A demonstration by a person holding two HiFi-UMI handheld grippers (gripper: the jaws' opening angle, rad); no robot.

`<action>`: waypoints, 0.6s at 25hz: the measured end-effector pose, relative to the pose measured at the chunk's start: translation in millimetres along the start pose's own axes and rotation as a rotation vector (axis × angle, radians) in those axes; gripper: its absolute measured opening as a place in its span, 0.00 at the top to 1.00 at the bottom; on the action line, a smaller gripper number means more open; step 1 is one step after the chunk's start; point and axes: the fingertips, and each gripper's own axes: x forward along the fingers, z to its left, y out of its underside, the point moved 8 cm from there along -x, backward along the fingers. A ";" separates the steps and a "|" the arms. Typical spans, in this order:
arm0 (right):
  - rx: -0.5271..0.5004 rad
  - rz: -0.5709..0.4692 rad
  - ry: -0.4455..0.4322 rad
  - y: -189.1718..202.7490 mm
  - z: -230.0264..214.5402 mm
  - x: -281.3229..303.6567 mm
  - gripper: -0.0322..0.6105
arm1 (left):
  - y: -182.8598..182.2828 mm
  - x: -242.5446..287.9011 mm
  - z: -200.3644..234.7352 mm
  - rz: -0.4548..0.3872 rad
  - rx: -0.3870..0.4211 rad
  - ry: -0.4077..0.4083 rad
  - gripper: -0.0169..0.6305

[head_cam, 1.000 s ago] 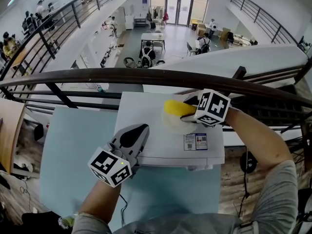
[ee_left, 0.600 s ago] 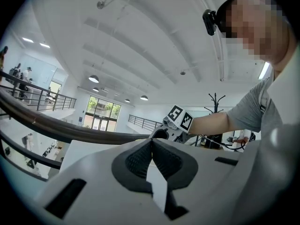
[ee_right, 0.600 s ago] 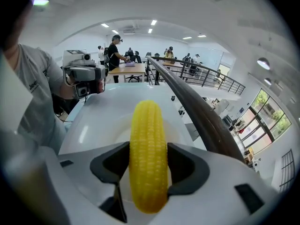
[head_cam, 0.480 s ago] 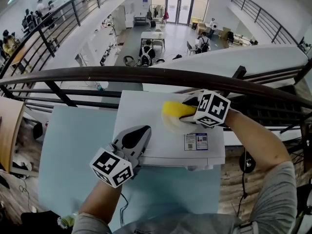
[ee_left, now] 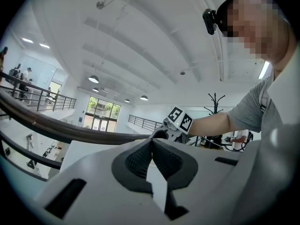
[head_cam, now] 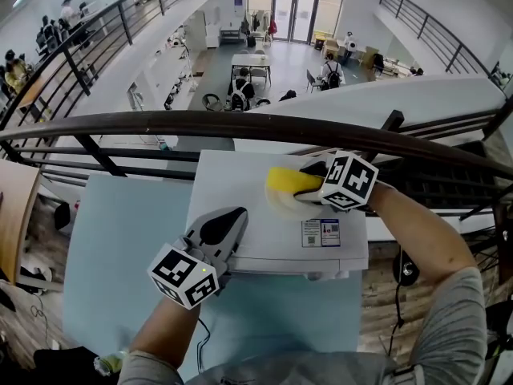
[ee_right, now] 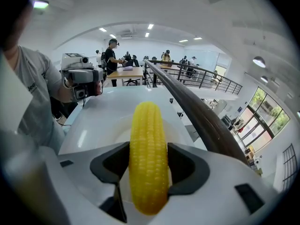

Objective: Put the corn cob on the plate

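Observation:
A yellow corn cob [ee_right: 148, 156] [head_cam: 286, 181] lies lengthwise between the pads of my right gripper [ee_right: 148, 165] [head_cam: 309, 184], which is shut on it. The cob hangs just over a pale round plate [head_cam: 276, 201] [ee_right: 117, 137] on the white table top [head_cam: 232, 183]. My left gripper [ee_left: 151, 157] [head_cam: 220, 227] rests at the table's near left, pointing level, its pads pressed together with nothing between them.
A dark curved handrail [head_cam: 240, 123] runs past the far side of the table, with an open hall far below. A printed label [head_cam: 322, 233] is stuck near the table's front right. A pale blue surface [head_cam: 120, 239] lies under and left of the table.

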 end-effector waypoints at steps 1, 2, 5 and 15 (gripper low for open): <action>0.006 -0.004 0.001 0.2 0.0 -0.3 0.55 | -0.4 -0.5 -0.7 0.000 -0.001 0.001 0.95; 0.011 -0.006 0.001 0.4 0.1 -0.5 0.55 | -0.8 -1.0 -1.5 0.000 -0.001 0.001 0.95; 0.016 -0.011 0.005 0.9 0.7 -0.8 0.55 | -1.8 -3.1 -3.9 -0.001 -0.001 0.004 0.95; 0.022 -0.025 0.040 3.6 0.8 -2.6 0.52 | -6.0 -11.3 -6.5 -0.006 0.005 -0.010 0.95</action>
